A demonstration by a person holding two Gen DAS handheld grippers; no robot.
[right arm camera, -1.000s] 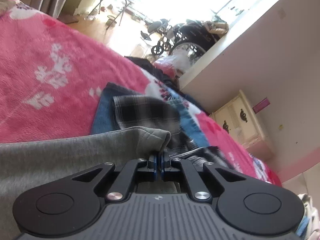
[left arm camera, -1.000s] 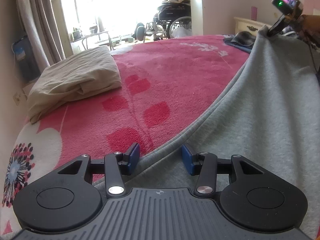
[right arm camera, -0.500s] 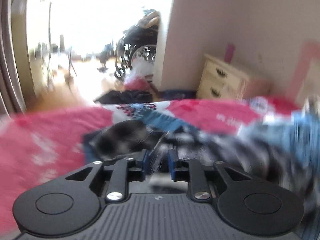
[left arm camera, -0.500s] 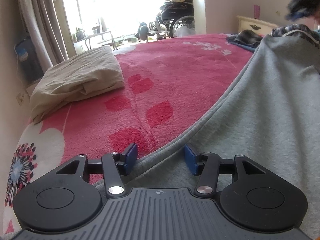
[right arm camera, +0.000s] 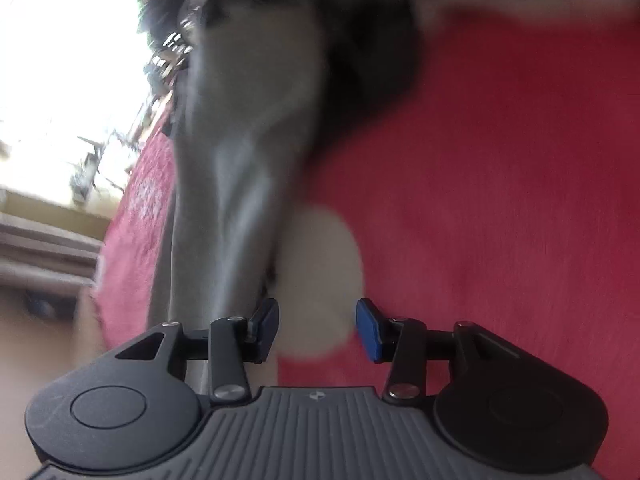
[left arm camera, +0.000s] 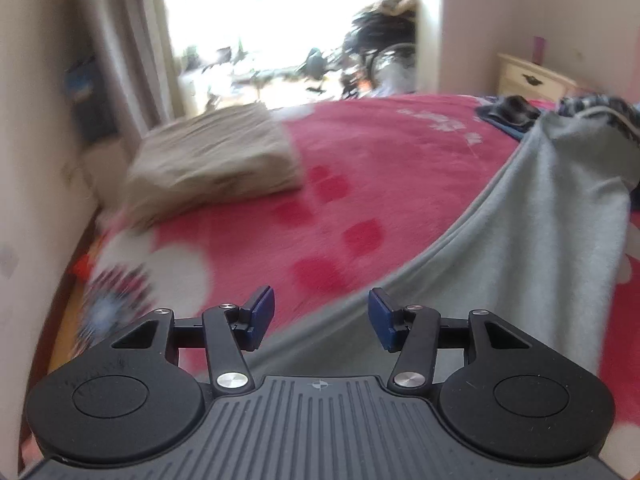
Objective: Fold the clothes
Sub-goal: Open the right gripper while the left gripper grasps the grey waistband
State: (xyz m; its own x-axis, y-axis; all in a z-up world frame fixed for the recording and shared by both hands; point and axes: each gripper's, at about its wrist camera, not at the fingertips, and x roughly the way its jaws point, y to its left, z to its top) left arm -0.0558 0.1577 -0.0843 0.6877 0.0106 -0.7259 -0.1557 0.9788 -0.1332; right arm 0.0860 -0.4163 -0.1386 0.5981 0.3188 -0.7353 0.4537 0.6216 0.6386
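— Two claws, both spread wide? What do they hold?

— Nothing. The left claw (left arm camera: 321,318) sits low and level over the bed (left arm camera: 400,168), its blue pads apart above the hem of the grey garment (left arm camera: 540,240).

— And the right?

— The right claw (right arm camera: 317,330) tips down toward the red blanket, empty, with the grey cloth (right arm camera: 240,160) just beside its left finger.

— How does the garment lie?

— Long axis running from 6 o'clock up toward 1 o'clock, its far end draped on a plaid pile (left arm camera: 600,106). Folded beige bedding (left arm camera: 216,160) lies at 10 o'clock.
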